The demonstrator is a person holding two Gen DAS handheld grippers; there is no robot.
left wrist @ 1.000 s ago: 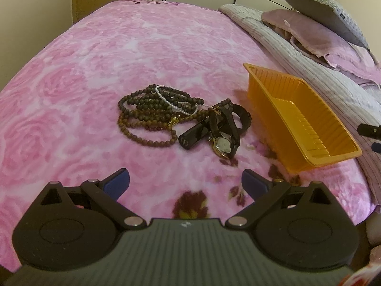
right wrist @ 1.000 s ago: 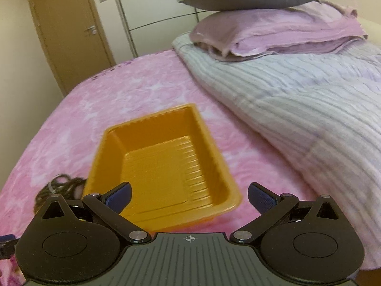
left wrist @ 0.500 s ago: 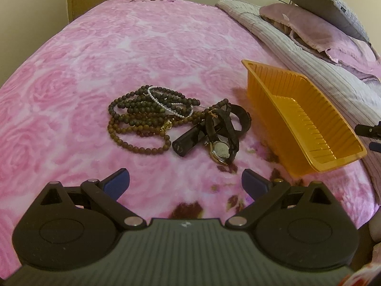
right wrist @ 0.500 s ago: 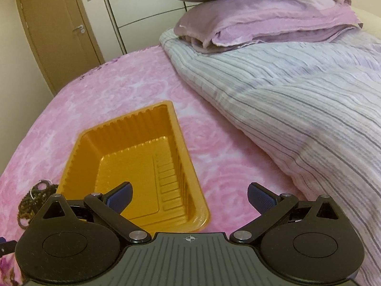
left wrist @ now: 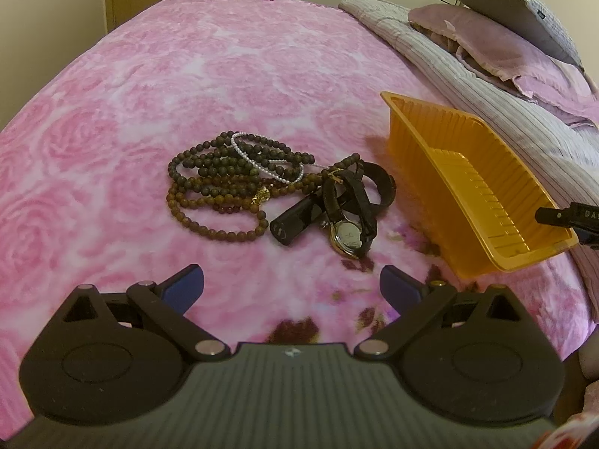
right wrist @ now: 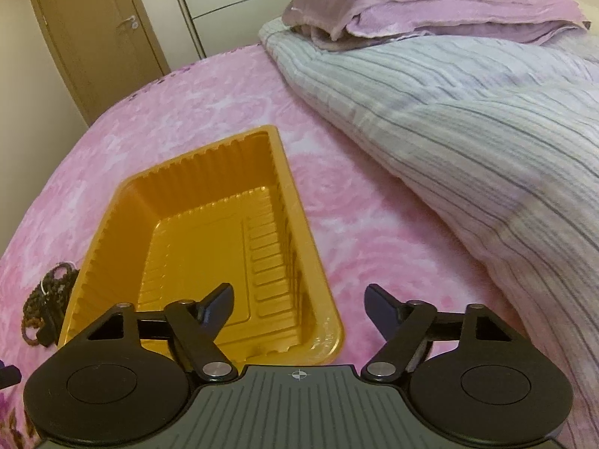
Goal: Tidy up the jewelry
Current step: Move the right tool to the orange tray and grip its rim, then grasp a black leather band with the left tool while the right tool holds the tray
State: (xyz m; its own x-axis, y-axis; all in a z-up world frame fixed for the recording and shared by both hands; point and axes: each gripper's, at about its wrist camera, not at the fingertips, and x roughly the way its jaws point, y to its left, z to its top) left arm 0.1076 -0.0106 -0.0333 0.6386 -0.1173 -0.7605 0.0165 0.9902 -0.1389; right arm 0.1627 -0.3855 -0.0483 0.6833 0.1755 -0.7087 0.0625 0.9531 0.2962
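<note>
On pink bedspread (left wrist: 187, 86), bare orange tray (right wrist: 209, 232)

Each gripper, the left gripper (left wrist: 292, 286) and the right gripper (right wrist: 299, 305), has a grey ribbed body with a small round crosshair mark, two black rounded side housings, black link arms on silver pivot screws, and dark blue fingertips (left wrist: 183, 286).

Ahead of the left gripper (left wrist: 292, 286), matt wooden-looking beads (left wrist: 224, 183) lie on soft pink fleecy bedspread (left wrist: 187, 75). Under the right gripper (right wrist: 299, 303), the orange tray (right wrist: 295, 194) looks like glossy ribbed plastic.
</note>
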